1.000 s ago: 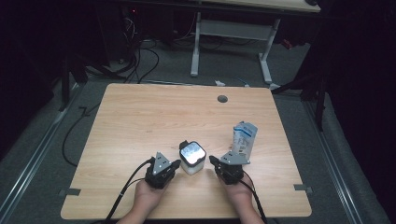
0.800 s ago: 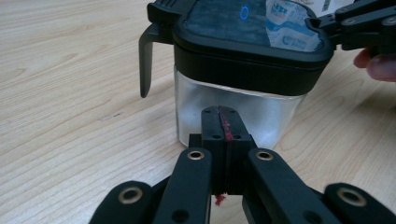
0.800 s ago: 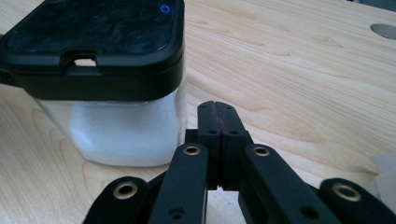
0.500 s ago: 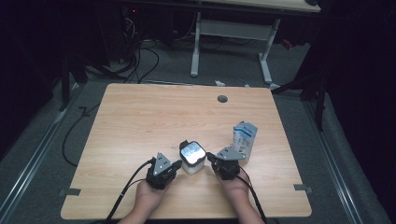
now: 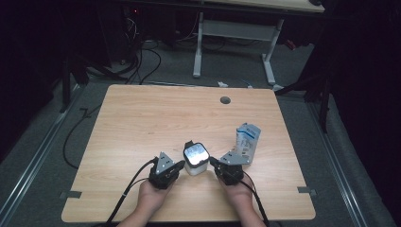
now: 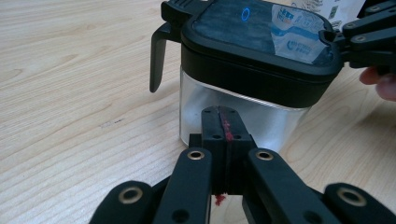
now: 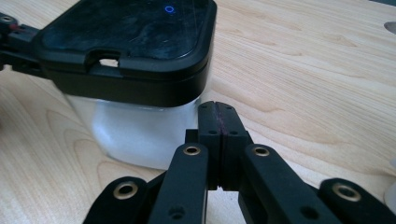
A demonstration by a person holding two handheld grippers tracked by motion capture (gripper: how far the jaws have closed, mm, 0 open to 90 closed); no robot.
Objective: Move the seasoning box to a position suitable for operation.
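Note:
A square clear container (image 5: 195, 165) with a black lid (image 5: 196, 154) and a side handle stands on the wooden table (image 5: 142, 123) near its front edge. My left gripper (image 5: 178, 165) sits just to its left, jaws shut and empty, tips pointing at the container wall (image 6: 243, 109). From the other side, my right gripper (image 5: 213, 163) points at it, also shut with nothing held. In the left gripper view the shut jaws (image 6: 219, 122) are close to the wall; whether they touch is unclear. The right gripper view has its shut jaws (image 7: 218, 116) beside the container (image 7: 135, 130).
A blue and white carton (image 5: 248, 142) stands upright just behind the right gripper. A round cable hole (image 5: 225, 100) lies near the table's far edge. Cables trail from both grippers toward the front edge. A desk frame (image 5: 234, 33) stands beyond the table.

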